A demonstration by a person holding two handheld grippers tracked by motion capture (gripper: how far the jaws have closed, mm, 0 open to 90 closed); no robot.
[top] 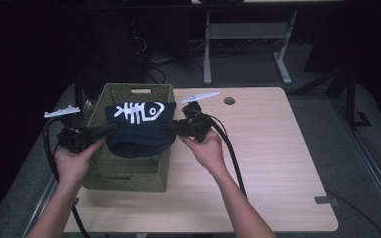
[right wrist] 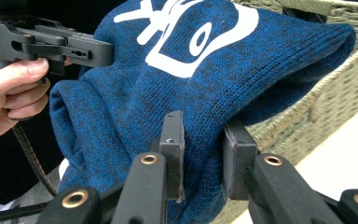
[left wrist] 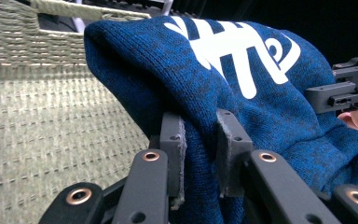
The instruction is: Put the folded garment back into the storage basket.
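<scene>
A dark blue knit hat (top: pixel 139 126) with a white fish-skeleton print hangs stretched between both grippers above a green woven basket (top: pixel 129 171). My left gripper (top: pixel 110 130) is shut on the hat's left edge, and the knit fabric (left wrist: pixel 242 98) bunches between its pads. My right gripper (top: pixel 171 127) is shut on the hat's right edge, with the hat (right wrist: pixel 200 88) pinched between its jaws. In the left gripper view, the right gripper's black body (left wrist: pixel 340 91) shows beyond the hat. The right gripper view has the left gripper (right wrist: pixel 51 44) and the hand holding it at upper left.
The basket stands at the left side of a light wooden table (top: pixel 268 158), its wall (left wrist: pixel 51 140) close behind the hat. A cable hole (top: pixel 229 100) marks the table's far edge. Black cables trail from both grippers. Table legs and dark floor lie beyond.
</scene>
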